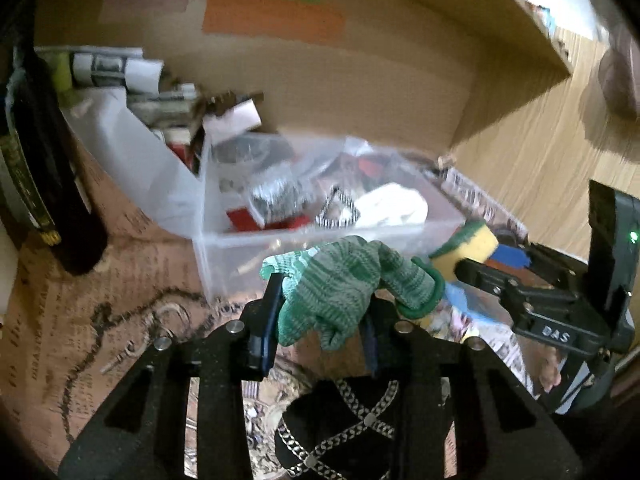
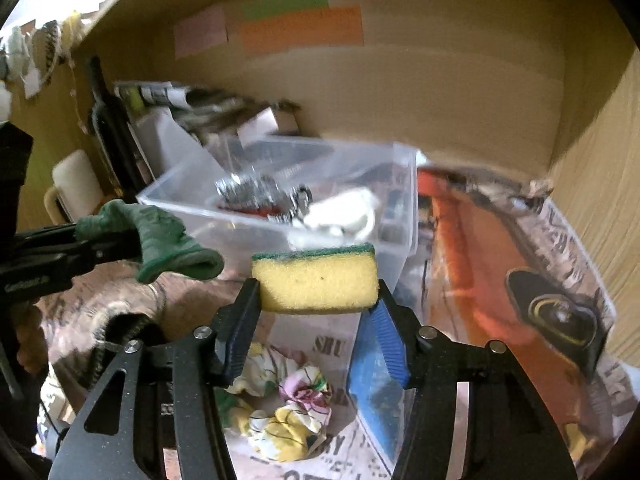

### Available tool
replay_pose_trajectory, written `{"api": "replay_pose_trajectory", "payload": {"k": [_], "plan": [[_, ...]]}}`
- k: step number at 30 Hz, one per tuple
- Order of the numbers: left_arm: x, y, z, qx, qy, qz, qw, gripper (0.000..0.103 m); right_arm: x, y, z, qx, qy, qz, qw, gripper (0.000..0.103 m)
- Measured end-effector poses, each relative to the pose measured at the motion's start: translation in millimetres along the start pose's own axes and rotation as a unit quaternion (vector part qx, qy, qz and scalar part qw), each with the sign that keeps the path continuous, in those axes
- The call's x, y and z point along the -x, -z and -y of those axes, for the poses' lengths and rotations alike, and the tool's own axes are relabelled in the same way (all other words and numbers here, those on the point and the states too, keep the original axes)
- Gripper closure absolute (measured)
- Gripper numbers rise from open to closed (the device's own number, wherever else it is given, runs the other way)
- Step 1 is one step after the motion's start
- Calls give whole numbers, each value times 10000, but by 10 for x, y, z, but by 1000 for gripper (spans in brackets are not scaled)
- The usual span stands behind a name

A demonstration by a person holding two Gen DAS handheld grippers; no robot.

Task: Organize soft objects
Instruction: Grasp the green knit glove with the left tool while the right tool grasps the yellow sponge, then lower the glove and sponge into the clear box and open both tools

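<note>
My left gripper [image 1: 320,308] is shut on a green knit glove [image 1: 344,280] and holds it just in front of a clear plastic bin [image 1: 224,252]. My right gripper [image 2: 316,312] is shut on a yellow sponge with a green scrub top [image 2: 316,280], held before the same bin [image 2: 400,208]. The sponge [image 1: 468,246] and the right gripper [image 1: 460,268] show at the right of the left wrist view. The glove [image 2: 160,240] shows at the left of the right wrist view. A white cloth [image 1: 392,204] lies inside the bin among other items.
A dark bottle [image 1: 44,184] stands at the left. A crumpled floral cloth [image 2: 288,408] and a black cap with chains [image 1: 340,420] lie on newspaper. A clear bag with orange contents [image 2: 500,260] lies at the right. A wooden shelf wall [image 1: 520,60] rises behind.
</note>
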State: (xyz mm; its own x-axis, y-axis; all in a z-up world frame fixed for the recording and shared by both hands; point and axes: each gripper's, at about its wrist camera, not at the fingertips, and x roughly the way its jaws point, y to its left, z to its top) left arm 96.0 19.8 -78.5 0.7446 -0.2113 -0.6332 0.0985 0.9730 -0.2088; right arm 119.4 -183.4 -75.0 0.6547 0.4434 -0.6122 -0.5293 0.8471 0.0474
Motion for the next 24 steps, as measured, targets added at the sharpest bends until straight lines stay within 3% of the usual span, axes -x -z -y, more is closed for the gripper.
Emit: {"api": "replay_pose_trajectory", "payload": {"k": [7, 12, 19, 24], "plan": [[108, -279, -29, 6, -153, 410, 9990, 69, 223, -214, -94, 83, -10, 504, 9987, 51], [22, -438, -124, 77, -237, 449, 9987, 69, 205, -361, -127, 76, -74, 690, 9976, 51], [-297, -555, -253, 109, -453, 227, 9987, 69, -46, -488, -171, 74, -152, 608, 9980, 51], [-579, -550, -302, 86, -547, -64, 9984, 69, -351, -514, -147, 27, -137, 292, 9995, 51]]}}
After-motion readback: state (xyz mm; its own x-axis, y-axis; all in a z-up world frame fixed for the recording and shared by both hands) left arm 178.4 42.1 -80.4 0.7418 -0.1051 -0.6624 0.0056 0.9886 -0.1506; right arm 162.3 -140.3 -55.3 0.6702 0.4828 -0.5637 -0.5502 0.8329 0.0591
